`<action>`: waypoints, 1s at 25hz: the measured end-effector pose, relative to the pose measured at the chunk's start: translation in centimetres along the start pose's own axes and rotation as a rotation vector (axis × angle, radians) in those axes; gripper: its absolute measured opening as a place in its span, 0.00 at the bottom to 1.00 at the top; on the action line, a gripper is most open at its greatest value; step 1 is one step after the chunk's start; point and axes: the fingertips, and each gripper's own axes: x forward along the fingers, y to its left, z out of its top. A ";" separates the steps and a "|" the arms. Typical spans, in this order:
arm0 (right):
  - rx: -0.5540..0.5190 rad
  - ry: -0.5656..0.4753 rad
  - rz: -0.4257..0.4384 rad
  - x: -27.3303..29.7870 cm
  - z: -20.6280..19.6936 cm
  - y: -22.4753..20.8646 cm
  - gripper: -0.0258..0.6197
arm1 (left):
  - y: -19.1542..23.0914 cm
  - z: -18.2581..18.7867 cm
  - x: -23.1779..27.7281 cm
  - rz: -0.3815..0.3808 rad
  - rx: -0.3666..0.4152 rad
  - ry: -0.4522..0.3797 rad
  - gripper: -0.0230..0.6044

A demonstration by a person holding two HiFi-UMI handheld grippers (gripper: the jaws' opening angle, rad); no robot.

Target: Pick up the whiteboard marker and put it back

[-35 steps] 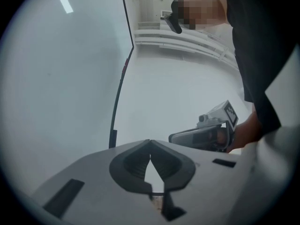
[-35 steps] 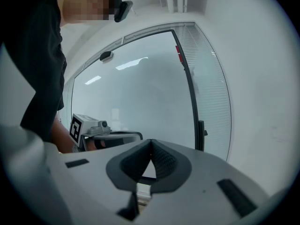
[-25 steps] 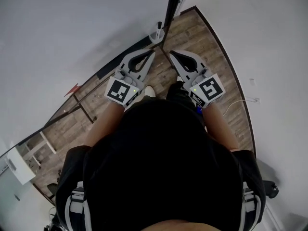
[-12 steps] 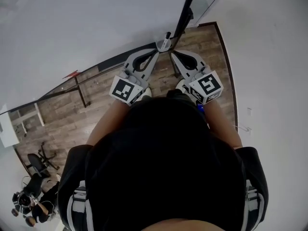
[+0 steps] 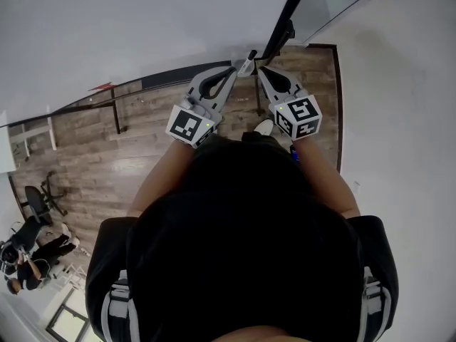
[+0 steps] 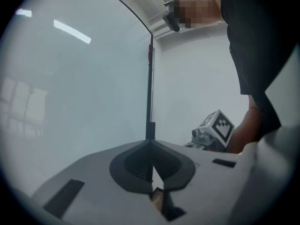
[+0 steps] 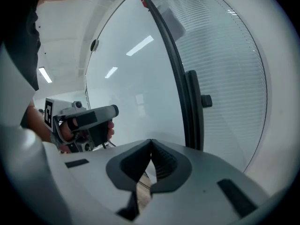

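Marker (image 5: 247, 63): not yet picked up. It sits at the wall foot beside the dark post (image 5: 287, 16), just beyond both gripper tips.
Left gripper (image 5: 233, 70): fingers pressed together, empty.
Right gripper (image 5: 260, 70): likewise.
Remaining: pickup and return.
Change from a second ago: both grippers have closed in on the marker.

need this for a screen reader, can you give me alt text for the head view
Looking down over a person, a left gripper and a right gripper, both shut, point side by side toward a whiteboard marker next to a black post. A wood floor lies below them.
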 end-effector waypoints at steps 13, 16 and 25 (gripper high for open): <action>0.162 0.116 0.063 4.3 -4.1 -3.2 0.05 | 0.4 -1.6 1.3 0.130 -0.018 -0.014 0.04; 0.173 0.137 0.067 5.0 -4.7 -3.4 0.08 | 0.5 -1.8 1.2 0.153 -0.022 -0.015 0.04; 0.195 0.196 0.009 7.4 -6.6 -4.6 0.16 | 2.2 -2.7 0.7 0.204 -0.037 -0.027 0.04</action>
